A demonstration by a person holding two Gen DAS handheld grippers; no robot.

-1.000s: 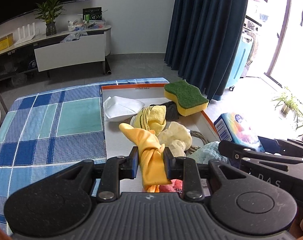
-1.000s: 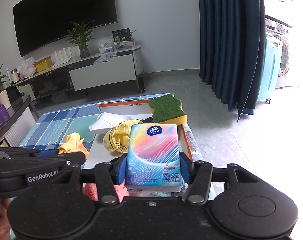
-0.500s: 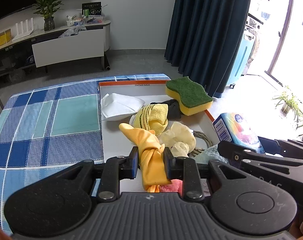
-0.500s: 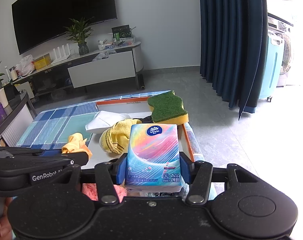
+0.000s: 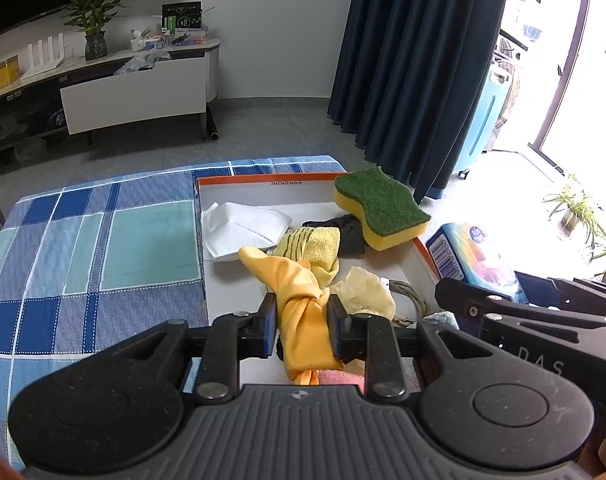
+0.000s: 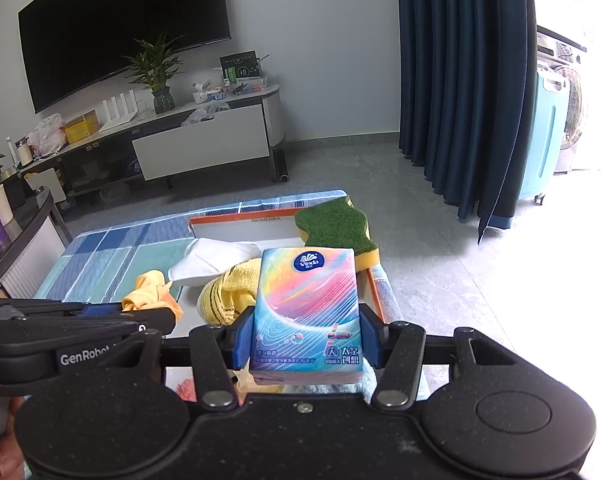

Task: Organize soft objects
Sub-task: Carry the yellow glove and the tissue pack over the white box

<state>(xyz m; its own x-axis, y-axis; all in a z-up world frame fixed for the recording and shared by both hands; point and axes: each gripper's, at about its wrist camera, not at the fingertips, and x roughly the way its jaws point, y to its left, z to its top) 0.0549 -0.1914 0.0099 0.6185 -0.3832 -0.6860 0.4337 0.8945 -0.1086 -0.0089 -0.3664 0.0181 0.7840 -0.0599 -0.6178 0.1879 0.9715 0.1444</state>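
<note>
Left gripper (image 5: 302, 322) clamped on a knotted orange cloth (image 5: 299, 300), pads pressing its sides, loose end flopping forward past the fingertips. Right gripper (image 6: 306, 340) clamped on a tissue pack (image 6: 307, 312), pads squeezing both long edges, pack standing up out of the jaws. Both held above the near end of the white tray (image 5: 303, 192) — ahead of the fingers a white mask (image 5: 239, 228), a striped yellow cloth (image 5: 315, 246), a dark rag (image 5: 349, 230), a green-topped sponge (image 5: 379, 208) propped on the far right rim, a cream glove (image 5: 363, 288) close in front.

Risks from here, as judgement: knot slipping out of the left grip, since only soft folds are pinched; dangling tail snagging the glove or the cable (image 5: 407, 296) beside it on any low sweep; tissue pack squashing or pivoting between the pads if swung fast; grippers crowding each other — very close side by side.
</note>
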